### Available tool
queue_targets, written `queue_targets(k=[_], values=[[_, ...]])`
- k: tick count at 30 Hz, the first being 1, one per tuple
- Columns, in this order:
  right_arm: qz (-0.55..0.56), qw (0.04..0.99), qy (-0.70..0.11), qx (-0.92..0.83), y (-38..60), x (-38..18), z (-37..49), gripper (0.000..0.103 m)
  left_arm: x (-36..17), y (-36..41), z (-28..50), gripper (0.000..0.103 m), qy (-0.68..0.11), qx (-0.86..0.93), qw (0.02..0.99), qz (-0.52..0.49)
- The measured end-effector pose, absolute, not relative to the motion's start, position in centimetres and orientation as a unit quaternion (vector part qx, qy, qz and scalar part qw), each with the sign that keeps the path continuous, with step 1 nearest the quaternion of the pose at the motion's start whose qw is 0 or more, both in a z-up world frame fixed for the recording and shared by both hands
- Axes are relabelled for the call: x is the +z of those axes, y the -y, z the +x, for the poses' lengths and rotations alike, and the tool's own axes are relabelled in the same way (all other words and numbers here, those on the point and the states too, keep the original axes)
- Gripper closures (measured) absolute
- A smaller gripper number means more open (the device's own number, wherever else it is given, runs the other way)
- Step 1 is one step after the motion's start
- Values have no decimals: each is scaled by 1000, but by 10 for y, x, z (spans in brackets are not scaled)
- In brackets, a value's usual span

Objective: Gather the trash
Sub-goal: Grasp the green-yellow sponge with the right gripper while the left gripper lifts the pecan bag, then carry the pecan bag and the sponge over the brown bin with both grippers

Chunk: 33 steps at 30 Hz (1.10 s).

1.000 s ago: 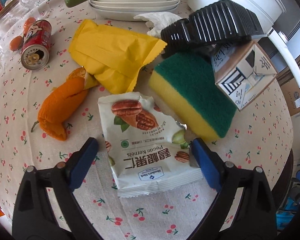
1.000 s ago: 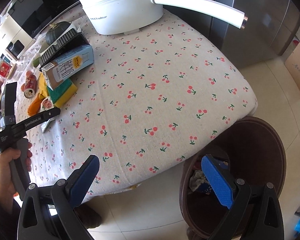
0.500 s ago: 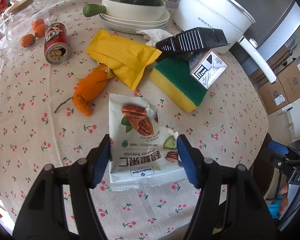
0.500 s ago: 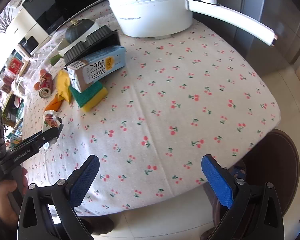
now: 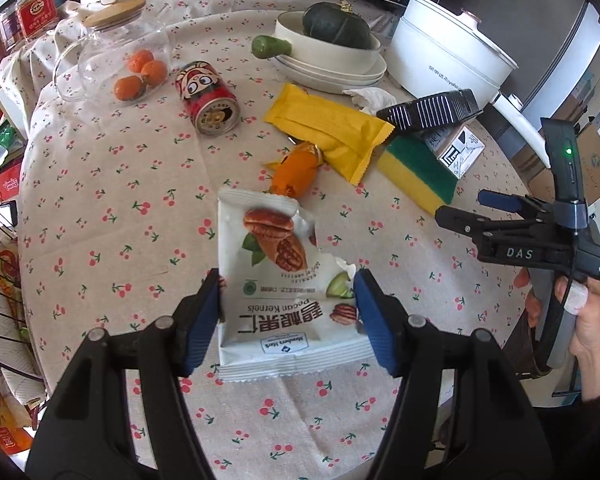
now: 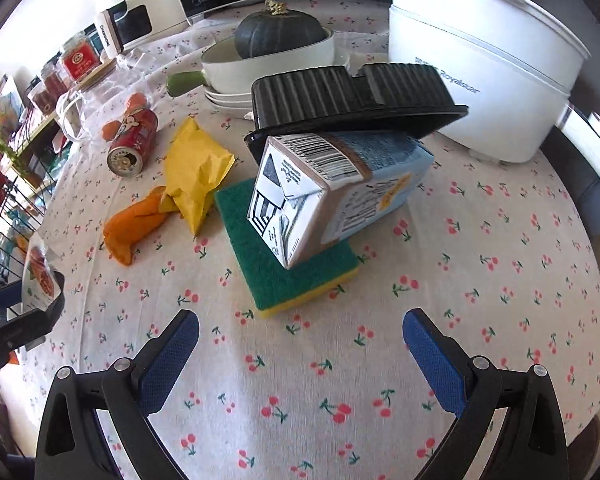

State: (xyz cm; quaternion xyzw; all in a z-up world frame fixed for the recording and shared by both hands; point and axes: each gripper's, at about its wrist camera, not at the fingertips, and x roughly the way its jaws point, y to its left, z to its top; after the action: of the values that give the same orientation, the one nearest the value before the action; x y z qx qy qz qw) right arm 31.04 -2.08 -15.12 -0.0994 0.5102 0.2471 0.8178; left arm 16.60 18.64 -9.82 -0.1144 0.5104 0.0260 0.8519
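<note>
A torn white pecan kernels bag (image 5: 272,248) hangs just above the cherry-print tablecloth, and my left gripper (image 5: 287,292) is shut on its lower half, blue pads pressing both side edges. In the right wrist view that bag (image 6: 38,272) shows at the far left. My right gripper (image 6: 300,320) is open and empty, low over the cloth in front of a green-and-yellow sponge (image 6: 288,256). A drink carton (image 6: 332,196) lies on the sponge, under a black ribbed tray (image 6: 348,96). A yellow wrapper (image 5: 332,128), orange peel (image 5: 296,170), a red can (image 5: 210,98) and a crumpled tissue (image 5: 370,96) lie beyond.
A white electric pot (image 6: 480,64) stands at the back right. A bowl holding a dark squash (image 5: 332,44) sits on stacked plates. A glass jar with small oranges (image 5: 124,60) lies at the back left. A person's hand (image 5: 588,328) holds the right gripper near the table's right edge.
My left gripper closed on the pecan bag and lifted it, drawing back from the pile. My right gripper swung from above the brown bin beside the table to over the cloth, facing the sponge and carton.
</note>
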Motion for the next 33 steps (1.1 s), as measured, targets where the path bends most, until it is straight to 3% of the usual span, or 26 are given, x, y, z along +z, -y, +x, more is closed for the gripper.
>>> queue_targets(k=[6,8,11,33], values=[[-126,822,-503,236,-4,-167,328,3,-100,-198,160,36,-512,26,850,-122],[-127,821,-504,236,-6,-169,328,26,-101,-198,160,36,-513,26,849,-123],[-130,822,-506,228,-5,-170,323,37,-101,-195,161,36,-515,24,848,-121],[-58,813,-514,267,114,-95,207,40,-72,-104,145,36,-493,-30,866,-76]])
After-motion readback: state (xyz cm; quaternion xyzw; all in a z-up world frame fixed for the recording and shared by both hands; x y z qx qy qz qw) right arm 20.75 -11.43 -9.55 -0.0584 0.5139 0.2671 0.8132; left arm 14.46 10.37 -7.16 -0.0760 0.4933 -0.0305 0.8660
